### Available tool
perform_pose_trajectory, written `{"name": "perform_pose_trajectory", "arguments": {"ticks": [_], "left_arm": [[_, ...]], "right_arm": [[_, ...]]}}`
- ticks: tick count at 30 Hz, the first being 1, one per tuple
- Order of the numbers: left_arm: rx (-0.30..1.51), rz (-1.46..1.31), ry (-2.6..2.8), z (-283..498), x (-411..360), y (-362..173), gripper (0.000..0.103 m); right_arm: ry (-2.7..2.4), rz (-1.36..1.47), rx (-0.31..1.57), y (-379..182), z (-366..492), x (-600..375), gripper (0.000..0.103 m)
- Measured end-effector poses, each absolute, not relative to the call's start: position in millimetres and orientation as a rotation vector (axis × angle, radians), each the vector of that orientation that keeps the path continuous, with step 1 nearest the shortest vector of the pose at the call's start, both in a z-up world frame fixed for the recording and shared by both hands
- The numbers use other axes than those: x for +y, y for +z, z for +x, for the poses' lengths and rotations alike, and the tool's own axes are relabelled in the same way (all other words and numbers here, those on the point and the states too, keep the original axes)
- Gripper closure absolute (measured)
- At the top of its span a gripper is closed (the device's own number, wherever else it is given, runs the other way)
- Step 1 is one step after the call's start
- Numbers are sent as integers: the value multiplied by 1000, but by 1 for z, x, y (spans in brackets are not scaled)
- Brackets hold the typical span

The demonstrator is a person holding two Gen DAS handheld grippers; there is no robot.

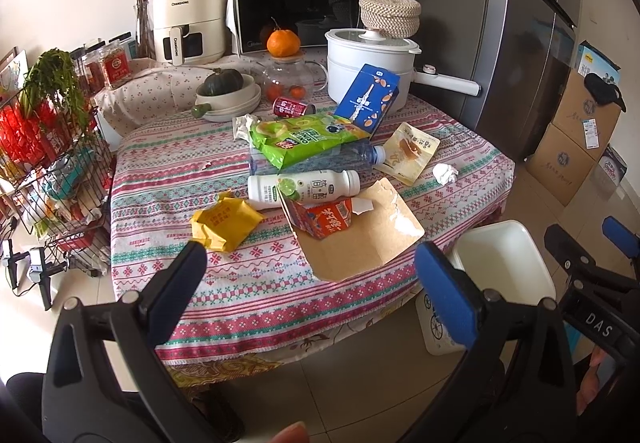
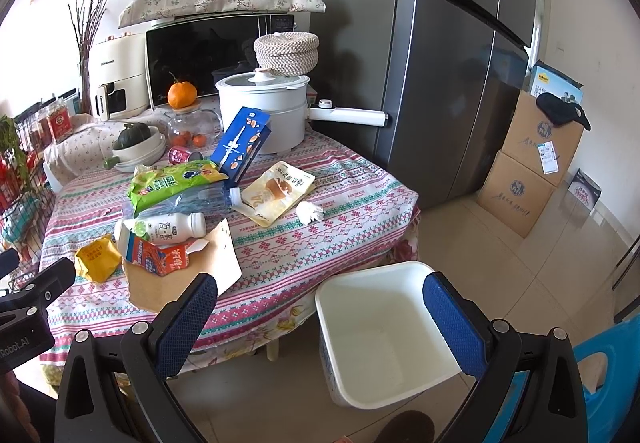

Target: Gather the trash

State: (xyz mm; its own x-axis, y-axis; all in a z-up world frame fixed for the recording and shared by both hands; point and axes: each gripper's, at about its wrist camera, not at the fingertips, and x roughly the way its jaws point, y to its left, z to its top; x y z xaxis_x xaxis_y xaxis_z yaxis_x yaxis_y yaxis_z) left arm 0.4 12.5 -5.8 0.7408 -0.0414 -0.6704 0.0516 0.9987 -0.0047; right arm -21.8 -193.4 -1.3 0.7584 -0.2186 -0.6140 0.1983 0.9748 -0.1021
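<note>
— Looking at the left gripper [image 1: 310, 269], what do you see?

— Its two blue jaws are spread wide apart and hold nothing. The right gripper [image 2: 320, 301] is the same, wide apart and bare. Both hang above the floor, in front of the table.

— Where is the trash?

— All on the striped tablecloth [image 1: 256, 295]. Closest to the left jaws, at 12 o'clock, lies a brown cardboard piece [image 1: 368, 243] with a torn orange carton [image 1: 322, 219] on top. A crumpled yellow wrapper [image 1: 226, 223] sits at 11 o'clock. Farther back lie a white drink bottle [image 1: 304, 187], a green snack bag [image 1: 300, 139], a clear plastic bottle [image 1: 356, 155], a blue box [image 1: 368, 99] and a red can [image 1: 292, 107]. A white tissue ball [image 1: 445, 174] is at 1 o'clock.

— And the bin?

— The white trash bin [image 2: 332, 307] stands on the floor, right between the right jaws. It looks empty.

— So which step is it?

— I think the start. Nothing is picked up yet. Next, a gripper should reach forward, pinch something close like the yellow wrapper, then carry it over the bin.
</note>
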Motion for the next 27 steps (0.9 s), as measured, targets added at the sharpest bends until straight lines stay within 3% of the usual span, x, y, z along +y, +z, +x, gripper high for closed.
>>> {"name": "perform_pose_trajectory", "arguments": {"ticks": [27], "left_arm": [[760,-12,-62,10,14,-11,0]], "right_arm": [[-227,0,679,0,-14,-196,0]]}}
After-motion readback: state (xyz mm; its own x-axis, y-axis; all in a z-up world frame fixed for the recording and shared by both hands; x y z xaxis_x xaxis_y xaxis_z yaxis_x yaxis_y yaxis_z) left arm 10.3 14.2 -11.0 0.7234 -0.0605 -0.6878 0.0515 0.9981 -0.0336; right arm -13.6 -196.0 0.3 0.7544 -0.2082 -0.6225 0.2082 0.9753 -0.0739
